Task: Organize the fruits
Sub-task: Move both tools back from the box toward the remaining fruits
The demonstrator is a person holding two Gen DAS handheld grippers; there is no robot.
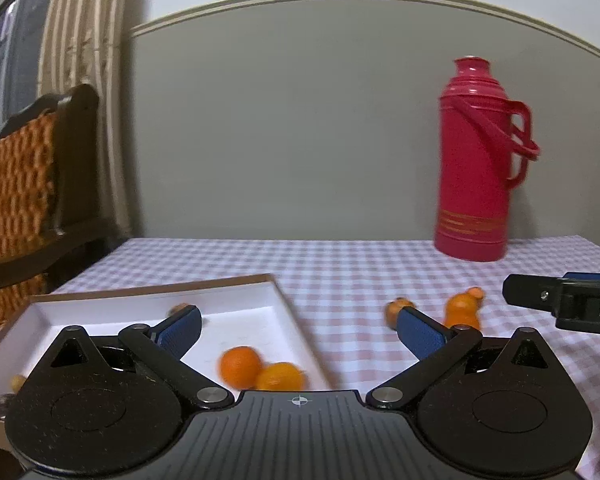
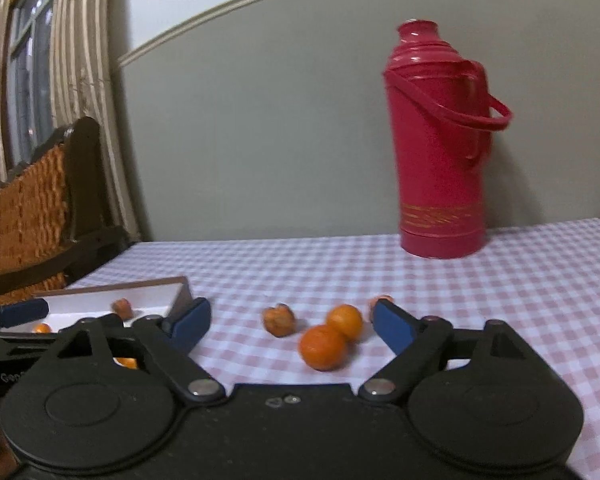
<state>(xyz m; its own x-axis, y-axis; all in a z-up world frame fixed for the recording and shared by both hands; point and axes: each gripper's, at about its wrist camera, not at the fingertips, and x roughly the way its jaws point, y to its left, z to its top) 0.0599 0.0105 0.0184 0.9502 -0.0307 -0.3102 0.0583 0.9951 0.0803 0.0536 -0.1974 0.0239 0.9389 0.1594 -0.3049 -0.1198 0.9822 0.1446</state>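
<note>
A shallow white box (image 1: pixel 240 312) lies on the checked tablecloth at the left; it also shows in the right wrist view (image 2: pixel 152 300). Two oranges (image 1: pixel 240 365) (image 1: pixel 280 377) lie in it, near its right wall. My left gripper (image 1: pixel 300 330) is open and empty above the box's right edge. On the cloth lie two more oranges (image 2: pixel 324 347) (image 2: pixel 345 320) and a brown walnut-like fruit (image 2: pixel 278 320). My right gripper (image 2: pixel 290 320) is open and empty, just short of them. A small brown fruit (image 2: pixel 122 307) lies in the box.
A tall red thermos (image 1: pixel 476 160) stands at the back right of the table, near the grey wall; it also shows in the right wrist view (image 2: pixel 440 140). A wicker chair (image 1: pixel 20 192) stands off the table's left side. Small brown fruits lie in the box's near left corner (image 1: pixel 18 380).
</note>
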